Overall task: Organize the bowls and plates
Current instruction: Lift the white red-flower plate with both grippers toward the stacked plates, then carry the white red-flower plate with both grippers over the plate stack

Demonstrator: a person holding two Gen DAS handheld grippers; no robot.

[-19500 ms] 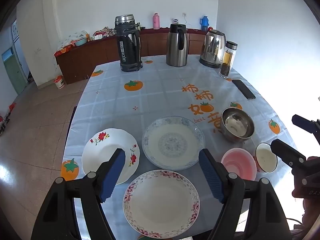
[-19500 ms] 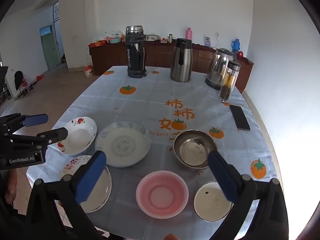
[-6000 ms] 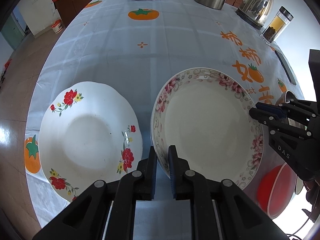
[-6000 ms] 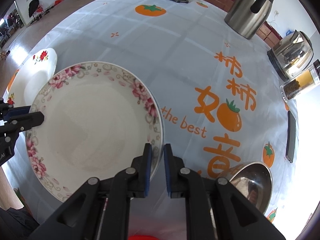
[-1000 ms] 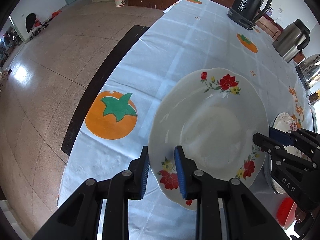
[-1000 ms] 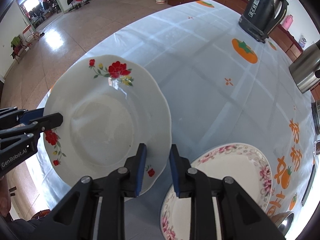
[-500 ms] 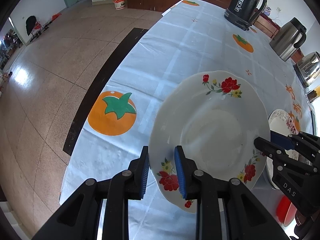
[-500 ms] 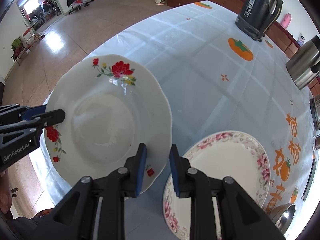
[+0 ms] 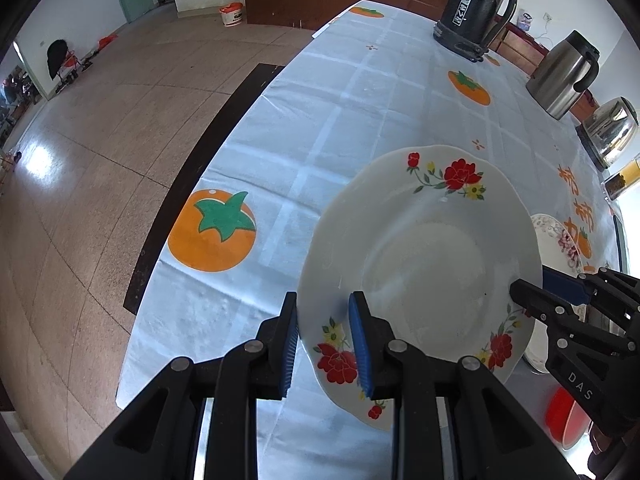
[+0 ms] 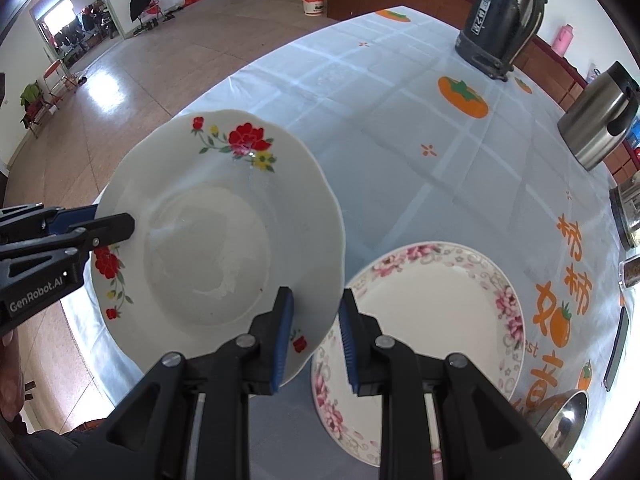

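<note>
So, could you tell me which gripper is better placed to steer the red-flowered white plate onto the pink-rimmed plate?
Right gripper: it grips the red-flowered white plate on the edge beside the pink-rimmed plate; the left gripper holds the far edge.

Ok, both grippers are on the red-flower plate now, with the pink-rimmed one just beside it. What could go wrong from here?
1. The left gripper and right gripper each pinch only the thin rim of the red-flower plate, on opposite sides. If either loosens or they pull unevenly, the plate could tilt and slip.
2. The pink-rimmed plate lies very close under its edge, so a low or tilted pass could knock china on china.
</note>
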